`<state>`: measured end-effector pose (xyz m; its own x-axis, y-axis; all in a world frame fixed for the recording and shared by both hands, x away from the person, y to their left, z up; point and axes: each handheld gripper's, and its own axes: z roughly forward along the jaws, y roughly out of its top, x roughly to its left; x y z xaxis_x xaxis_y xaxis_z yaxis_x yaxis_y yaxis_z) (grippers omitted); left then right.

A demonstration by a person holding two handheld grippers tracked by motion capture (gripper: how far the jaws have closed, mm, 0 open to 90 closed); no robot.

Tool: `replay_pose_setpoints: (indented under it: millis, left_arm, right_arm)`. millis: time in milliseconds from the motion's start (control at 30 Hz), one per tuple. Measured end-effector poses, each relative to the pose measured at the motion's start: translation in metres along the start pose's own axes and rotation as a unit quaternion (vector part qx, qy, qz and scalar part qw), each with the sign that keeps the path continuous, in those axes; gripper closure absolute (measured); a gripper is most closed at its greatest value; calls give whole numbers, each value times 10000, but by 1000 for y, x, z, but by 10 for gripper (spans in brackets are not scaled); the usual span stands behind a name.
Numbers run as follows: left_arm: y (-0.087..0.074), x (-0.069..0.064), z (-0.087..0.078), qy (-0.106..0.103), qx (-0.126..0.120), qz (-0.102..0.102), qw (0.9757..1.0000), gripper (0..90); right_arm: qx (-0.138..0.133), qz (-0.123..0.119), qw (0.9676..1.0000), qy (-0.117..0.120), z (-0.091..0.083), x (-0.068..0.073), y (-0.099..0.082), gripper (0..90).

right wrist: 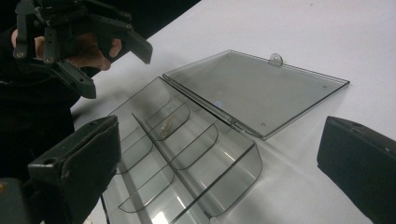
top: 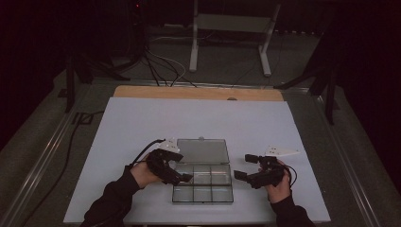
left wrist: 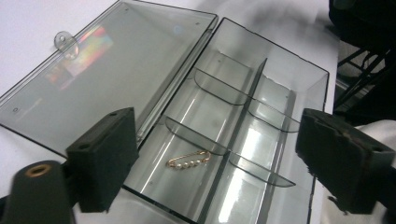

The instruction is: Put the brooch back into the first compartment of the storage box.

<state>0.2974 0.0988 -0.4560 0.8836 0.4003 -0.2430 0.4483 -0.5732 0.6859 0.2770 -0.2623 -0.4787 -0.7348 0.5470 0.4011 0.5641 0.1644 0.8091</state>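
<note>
Left gripper view: gold safety pin strung with small pale beads lies flat on the floor of one compartment of the clear plastic organizer box, between the two black jaws and a little beyond their tips, nearer the left-hand jaw. Nothing touches it. Left gripper jaws stand wide apart, empty, no pad on the pin or on the box walls. Curved dividers split the box into six cells; the other cells look bare. Hinged lid lies fully open and flat on the white table, beyond the left-hand jaw, its small hanging tab at the far edge. Right gripper view: its own jaws also wide open and holding nothing, the box between them and ahead; the pin shows faintly in a far cell. High view: right gripper sits just beside the box's right edge, left gripper over its left side. Judgement: pin placed in its cell and let go, that part done; closing the lid looks like what remains.
</note>
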Motion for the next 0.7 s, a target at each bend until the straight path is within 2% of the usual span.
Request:
replay_pose_setpoints:
  millis: [133,200,267,367,467,567,667,700]
  left_arm:
    - [1,2,-1,-139,3,-28,9999,19]
    - [2,3,-2,-65,-56,-49,10000,16]
    - [1,5,-3,-132,-132,-92,9998,16]
    - [1,9,-4,-56,-207,-131,9997,16]
    - [2,14,-7,-84,-285,-301,9991,7]
    - [1,19,-9,14,-286,-364,9989,6]
    - [0,24,-10,-70,-356,-492,9981,7]
    - [0,24,-10,-20,-377,-516,9980,7]
  right_arm:
    - [-4,5,10000,2,0,0,0,0]
    - [-11,-2,10000,3,0,0,0,0]
    - [-7,-2,10000,-2,0,0,0,0]
    - [-5,1,10000,3,0,0,0,0]
    - [-5,-3,10000,-1,0,0,0,0]
    - [-6,2,10000,-4,0,0,0,0]
    - [-5,5,10000,-4,0,0,0,0]
    - [0,1,10000,-4,0,0,0,0]
